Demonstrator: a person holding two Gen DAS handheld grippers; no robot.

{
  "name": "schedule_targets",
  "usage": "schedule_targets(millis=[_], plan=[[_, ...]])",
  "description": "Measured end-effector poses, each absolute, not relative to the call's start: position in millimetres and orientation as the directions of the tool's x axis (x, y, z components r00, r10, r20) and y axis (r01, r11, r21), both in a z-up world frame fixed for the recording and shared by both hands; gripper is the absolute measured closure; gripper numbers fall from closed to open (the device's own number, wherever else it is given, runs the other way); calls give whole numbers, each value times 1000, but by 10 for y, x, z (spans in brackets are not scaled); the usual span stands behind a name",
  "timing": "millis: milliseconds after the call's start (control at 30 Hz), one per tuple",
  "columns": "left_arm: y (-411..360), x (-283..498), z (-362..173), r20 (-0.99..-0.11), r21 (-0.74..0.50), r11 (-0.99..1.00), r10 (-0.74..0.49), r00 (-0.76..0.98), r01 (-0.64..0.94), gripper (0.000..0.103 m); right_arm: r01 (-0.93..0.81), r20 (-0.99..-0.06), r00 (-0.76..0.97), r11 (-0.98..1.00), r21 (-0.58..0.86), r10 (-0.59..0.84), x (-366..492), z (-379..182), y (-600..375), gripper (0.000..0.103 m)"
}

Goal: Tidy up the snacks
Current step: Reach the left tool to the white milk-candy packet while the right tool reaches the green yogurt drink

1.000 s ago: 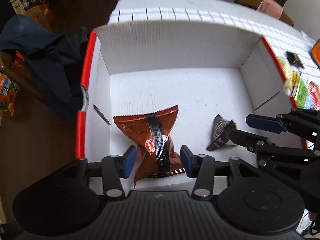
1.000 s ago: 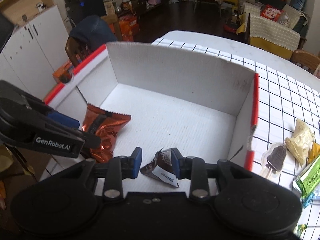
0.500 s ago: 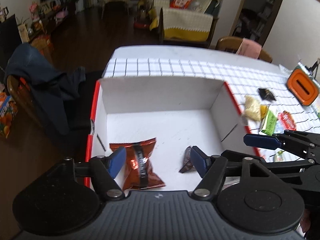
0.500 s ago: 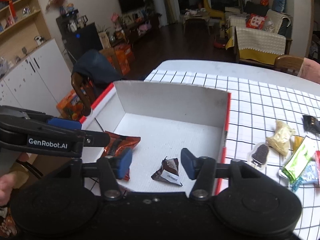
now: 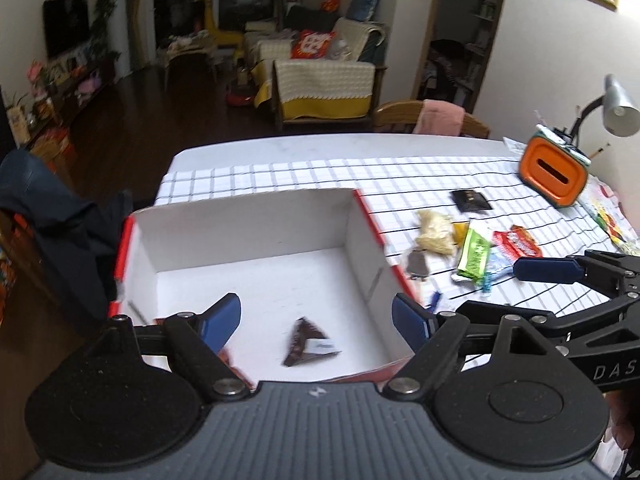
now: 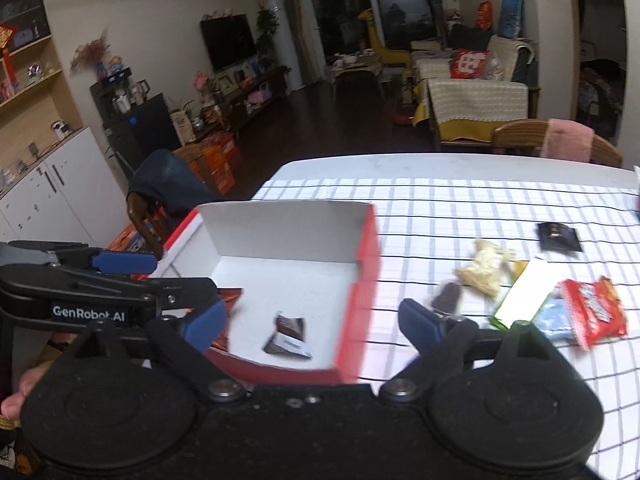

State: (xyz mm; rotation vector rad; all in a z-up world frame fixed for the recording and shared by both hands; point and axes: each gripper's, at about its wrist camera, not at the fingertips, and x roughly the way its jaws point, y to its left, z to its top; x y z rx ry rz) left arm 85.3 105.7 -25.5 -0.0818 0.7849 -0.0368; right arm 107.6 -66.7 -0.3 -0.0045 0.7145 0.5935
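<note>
On the lower left of my left-wrist view, the left gripper [image 5: 316, 318] has just been opening; its jaws stand wide with nothing between them. The small dark brown foil snack packet [image 5: 306, 340] lies flat on the floor of the white cardboard box with red outer walls [image 5: 248, 226]. I judge it light, crinkly and slippery, best pinched by a crimped edge. Farther right, loose snack packets [image 5: 474, 252] wait on the checked tablecloth [image 5: 400, 172]. Only my right-wrist view shows the shiny orange-brown foil bag [image 6: 228, 296] at the box's left wall. The right gripper [image 6: 310, 322] has also just been opening, and is wide and empty.
</note>
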Motion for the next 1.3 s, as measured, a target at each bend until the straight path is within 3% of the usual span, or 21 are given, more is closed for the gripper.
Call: schedule_targets(millis=[200, 533, 933, 1300], plan=[[640, 887, -287, -687, -97, 995, -95, 720, 39, 15, -468, -625, 624, 865, 182, 469, 1114, -63, -1120, 0], [-88, 1113, -586, -757, -112, 992, -127, 641, 64, 15, -473, -702, 593, 876, 93, 394, 1305, -466, -1843, 0], [-751, 1542, -989, -853, -104, 994, -96, 512, 14, 15, -615, -763, 501, 788, 19, 410, 1614, -963, -2119, 6], [-675, 2123, -1516, -945, -185, 940, -90, 313, -287, 15, -697, -803, 404, 716, 39, 437, 1917, -1300, -2159, 19]])
